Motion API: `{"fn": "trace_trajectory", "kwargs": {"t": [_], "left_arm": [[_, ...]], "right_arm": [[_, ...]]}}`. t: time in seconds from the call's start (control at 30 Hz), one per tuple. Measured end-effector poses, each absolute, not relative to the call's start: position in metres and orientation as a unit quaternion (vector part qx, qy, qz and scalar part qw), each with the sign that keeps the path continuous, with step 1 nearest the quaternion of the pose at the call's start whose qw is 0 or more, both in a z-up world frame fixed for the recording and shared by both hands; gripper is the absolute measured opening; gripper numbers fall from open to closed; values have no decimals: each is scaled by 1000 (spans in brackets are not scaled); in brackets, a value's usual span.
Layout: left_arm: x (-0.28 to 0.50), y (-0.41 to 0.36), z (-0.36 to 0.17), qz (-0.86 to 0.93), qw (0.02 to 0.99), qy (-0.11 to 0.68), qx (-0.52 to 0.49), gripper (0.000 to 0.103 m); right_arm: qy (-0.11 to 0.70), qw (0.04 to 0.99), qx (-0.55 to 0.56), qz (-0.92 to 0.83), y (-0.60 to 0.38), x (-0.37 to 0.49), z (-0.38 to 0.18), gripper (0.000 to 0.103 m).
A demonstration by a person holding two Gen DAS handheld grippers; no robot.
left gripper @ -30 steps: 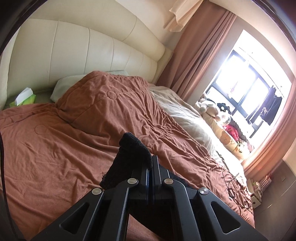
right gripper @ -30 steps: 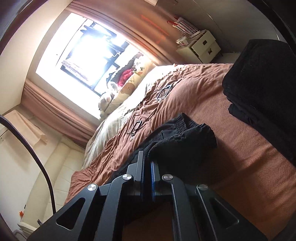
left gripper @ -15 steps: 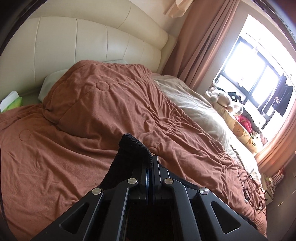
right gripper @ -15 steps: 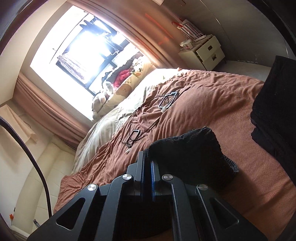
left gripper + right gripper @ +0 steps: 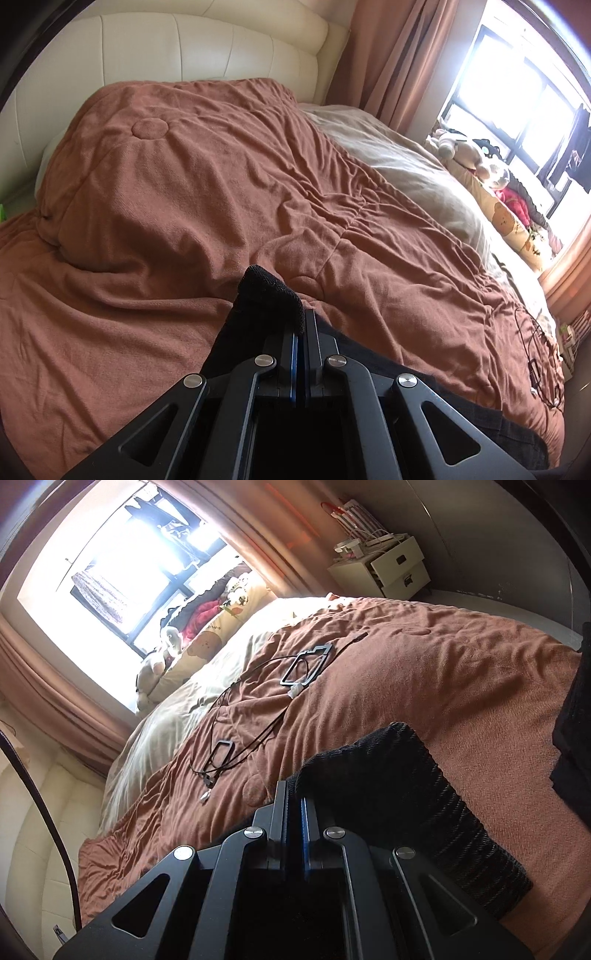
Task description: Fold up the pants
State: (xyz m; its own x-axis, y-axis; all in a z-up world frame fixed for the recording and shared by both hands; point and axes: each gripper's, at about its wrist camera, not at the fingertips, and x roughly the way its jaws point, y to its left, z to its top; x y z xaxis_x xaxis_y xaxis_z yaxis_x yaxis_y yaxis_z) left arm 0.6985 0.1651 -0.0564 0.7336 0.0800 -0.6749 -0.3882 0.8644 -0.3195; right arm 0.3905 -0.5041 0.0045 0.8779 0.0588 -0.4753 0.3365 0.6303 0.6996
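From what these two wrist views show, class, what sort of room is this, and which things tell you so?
A bedroom, almost certainly: a bed under a brown quilt, a padded cream headboard, and a white nightstand beside the curtained window.

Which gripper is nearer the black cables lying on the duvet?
Right. The right gripper sits just short of the cables; from the left gripper they lie far off at the duvet's edge.
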Motion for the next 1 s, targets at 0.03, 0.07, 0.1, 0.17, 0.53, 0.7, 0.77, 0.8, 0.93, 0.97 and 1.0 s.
{"fn": "trace_trajectory", "kwargs": {"t": [0.03,0.07,0.1,0.17,0.53,0.7,0.77,0.8,0.93,0.97,1.0], "left_arm": [[705,166,-62,131,900,347,-229,2],[711,165,-68,133,897,354,-231,2],[718,164,-74,135,894,361,-230,2],[729,161,-84,140,891,370,-224,2],[762,165,-139,146,868,412,-238,2],[769,164,-145,135,861,423,-248,9],[767,161,-143,120,863,422,-250,17],[767,159,-141,113,864,422,-249,22],[770,150,-136,96,867,425,-243,22],[772,148,-136,96,867,428,-238,22],[774,146,-137,97,866,431,-234,22]], "right_arm": [[238,871,422,-82,-505,398,3,3],[243,869,422,-86,-504,405,0,3],[248,868,420,-88,-504,411,-2,3],[257,868,415,-95,-500,423,-7,3],[286,869,388,-110,-495,469,-26,3],[322,864,374,-97,-488,481,-28,31],[325,871,358,-85,-481,477,-21,65],[321,879,344,-79,-477,473,-15,74],[324,904,274,-43,-454,465,8,74],[327,909,256,-31,-445,465,14,74],[330,913,238,-19,-438,465,18,74]]}}
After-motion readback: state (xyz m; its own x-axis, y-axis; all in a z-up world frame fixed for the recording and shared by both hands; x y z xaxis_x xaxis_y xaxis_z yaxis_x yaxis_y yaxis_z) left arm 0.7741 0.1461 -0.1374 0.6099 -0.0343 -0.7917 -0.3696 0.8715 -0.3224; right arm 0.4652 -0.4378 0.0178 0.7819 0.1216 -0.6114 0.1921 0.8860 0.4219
